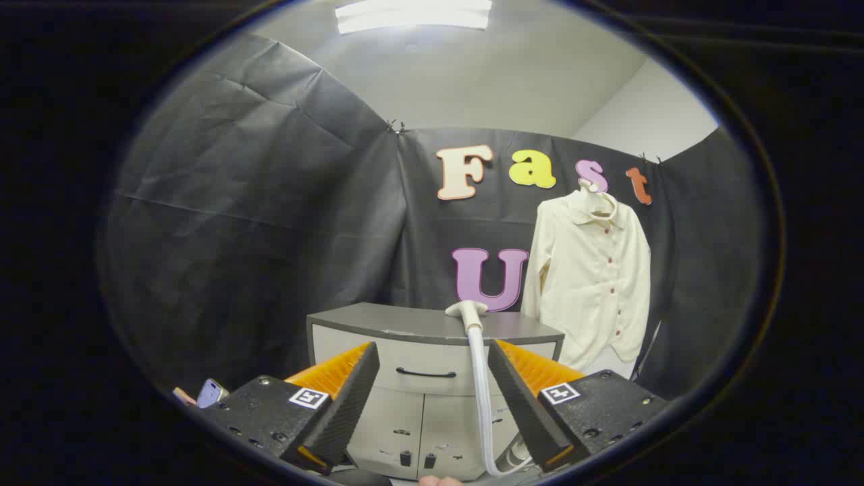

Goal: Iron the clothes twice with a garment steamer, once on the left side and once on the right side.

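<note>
Gripper (432, 358) fingers spread wide, holding nothing. Between them, beyond the tips, stands a grey-topped cabinet (378, 317). On its right rear edge rests the white steamer head (466, 310), its hose (480, 391) dropping down the front near the right finger. A cream buttoned shirt (594, 277) hangs just right of the cabinet.
</note>
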The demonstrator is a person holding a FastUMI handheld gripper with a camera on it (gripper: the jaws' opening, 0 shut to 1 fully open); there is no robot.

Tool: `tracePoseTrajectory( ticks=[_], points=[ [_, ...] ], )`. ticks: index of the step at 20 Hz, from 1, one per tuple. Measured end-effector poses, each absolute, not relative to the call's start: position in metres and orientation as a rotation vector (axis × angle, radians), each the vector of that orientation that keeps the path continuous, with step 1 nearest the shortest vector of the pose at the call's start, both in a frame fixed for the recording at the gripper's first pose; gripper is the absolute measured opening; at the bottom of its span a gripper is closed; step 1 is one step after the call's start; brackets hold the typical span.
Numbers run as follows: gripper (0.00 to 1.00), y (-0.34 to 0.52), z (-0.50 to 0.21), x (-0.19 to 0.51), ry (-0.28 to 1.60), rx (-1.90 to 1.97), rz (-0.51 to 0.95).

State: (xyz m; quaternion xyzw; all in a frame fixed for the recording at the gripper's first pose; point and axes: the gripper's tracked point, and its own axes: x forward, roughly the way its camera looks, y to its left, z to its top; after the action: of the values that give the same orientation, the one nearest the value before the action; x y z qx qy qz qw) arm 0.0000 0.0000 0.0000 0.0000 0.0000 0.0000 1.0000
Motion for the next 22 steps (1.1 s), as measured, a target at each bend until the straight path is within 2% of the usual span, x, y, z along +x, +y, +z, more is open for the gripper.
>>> tracePoseTrajectory(
  ticks=[22],
  points=[
    [0.98,-0.009,-0.008,0.001,0.022,0.026,-0.032]
  ],
)
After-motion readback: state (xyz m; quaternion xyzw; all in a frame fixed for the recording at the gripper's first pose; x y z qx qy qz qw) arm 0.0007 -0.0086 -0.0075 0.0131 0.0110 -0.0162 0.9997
